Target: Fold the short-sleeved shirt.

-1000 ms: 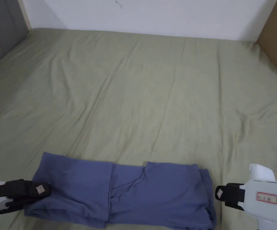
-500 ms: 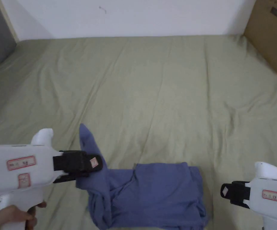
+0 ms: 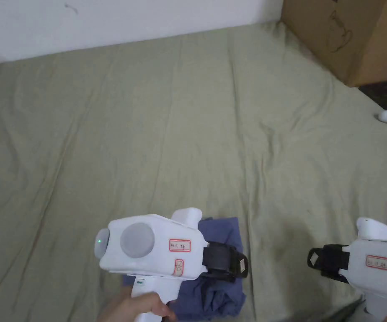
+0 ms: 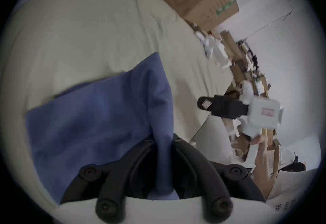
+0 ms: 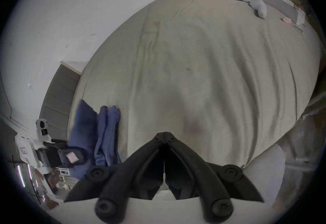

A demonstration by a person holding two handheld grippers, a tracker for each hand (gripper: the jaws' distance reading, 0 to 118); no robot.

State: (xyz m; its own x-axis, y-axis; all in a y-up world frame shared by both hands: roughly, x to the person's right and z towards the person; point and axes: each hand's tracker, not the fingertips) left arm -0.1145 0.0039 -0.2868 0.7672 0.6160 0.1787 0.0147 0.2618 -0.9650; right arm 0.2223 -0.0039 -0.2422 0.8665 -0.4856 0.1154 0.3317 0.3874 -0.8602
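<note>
A cardboard box [image 3: 347, 37] sits at the bed's [image 3: 188, 125] far corner by the wall. Left hand-held gripper [image 3: 241, 268] clenches the blue shirt [image 3: 226, 235]; right hand-held gripper [image 3: 314, 259] is clenched empty, apart.

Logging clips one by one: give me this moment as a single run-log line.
left gripper: shut on blue shirt, over the folded stack | right gripper: shut, holding nothing, off to the side | green sheet: under the shirt

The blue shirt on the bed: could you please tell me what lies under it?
The blue shirt lies folded on the green bedsheet, its own layers stacked beneath the flap that the left hand-held gripper pinches. Whatever lies between those layers is covered.
</note>
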